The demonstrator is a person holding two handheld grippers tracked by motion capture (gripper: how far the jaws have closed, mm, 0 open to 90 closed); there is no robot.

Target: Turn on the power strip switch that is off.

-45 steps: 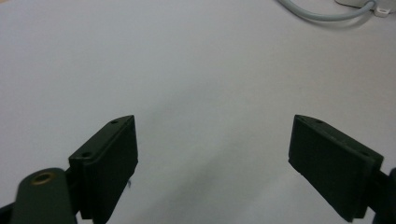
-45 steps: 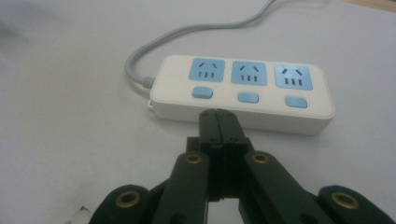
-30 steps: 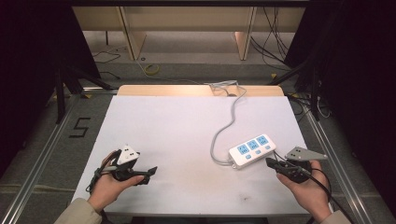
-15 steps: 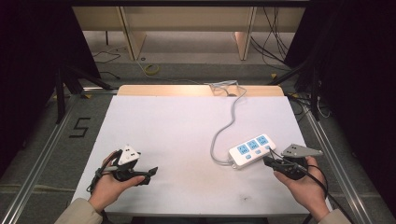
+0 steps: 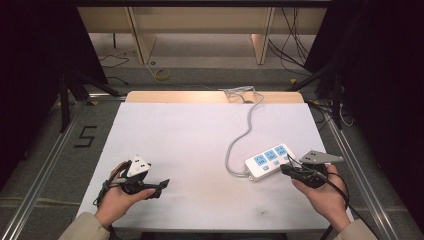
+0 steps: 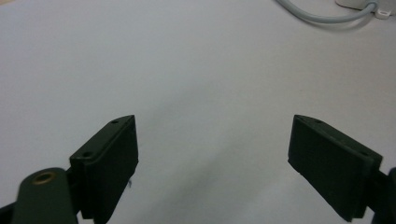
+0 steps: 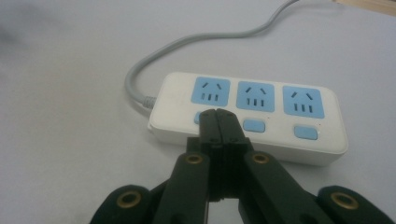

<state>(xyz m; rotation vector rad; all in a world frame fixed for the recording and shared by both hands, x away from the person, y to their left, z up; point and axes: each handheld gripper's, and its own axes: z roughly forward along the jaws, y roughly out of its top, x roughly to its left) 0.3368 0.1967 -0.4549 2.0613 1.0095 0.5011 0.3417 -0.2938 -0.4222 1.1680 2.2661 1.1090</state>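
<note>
Jaws pressed together, the right gripper point(image 7: 218, 114) noses at the white power strip point(image 5: 267, 161) lying right of centre on the table point(image 5: 190, 130), probably a light, rigid, slick-cased thing best pinched across its long sides, while the left gripper point(image 6: 215, 154) gapes wide, empty.

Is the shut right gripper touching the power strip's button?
Cannot tell: in the right gripper view the right hand-held gripper overlaps the white power strip, hiding any contact.

Looking down from high up at the tabletop point(image 5: 200, 140); riding low behind each tongs, close, both seeing the grey cord point(image 6: 322, 16).
</note>
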